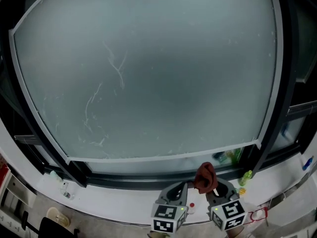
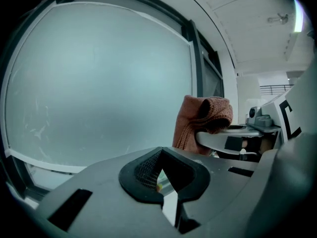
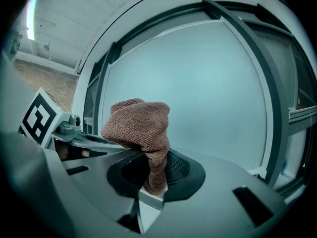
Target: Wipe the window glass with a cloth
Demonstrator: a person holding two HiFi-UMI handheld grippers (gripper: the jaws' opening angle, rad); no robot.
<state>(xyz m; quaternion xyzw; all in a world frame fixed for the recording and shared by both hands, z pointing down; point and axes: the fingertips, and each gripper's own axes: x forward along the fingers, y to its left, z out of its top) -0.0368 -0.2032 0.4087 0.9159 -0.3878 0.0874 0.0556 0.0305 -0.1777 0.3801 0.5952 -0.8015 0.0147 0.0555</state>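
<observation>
Right gripper view: your right gripper (image 3: 157,180) jaws pinch cloth (image 3: 141,125) by thin tail only, bulk flops above. Cloth sits low near window glass (image 1: 148,68) bottom edge. Hard press may tug it loose. Left gripper (image 2: 161,177) jaws closed, empty.

The window glass (image 1: 148,73) fills the far side, and the sill (image 1: 114,202) runs along its near edge. Over the sill's right half the left gripper (image 1: 177,191) sits just left of the right gripper (image 1: 218,190). The cloth (image 1: 205,177) is between the right gripper's jaws, rising toward the glass. A bottle (image 1: 246,176) stands on the sill further right.
</observation>
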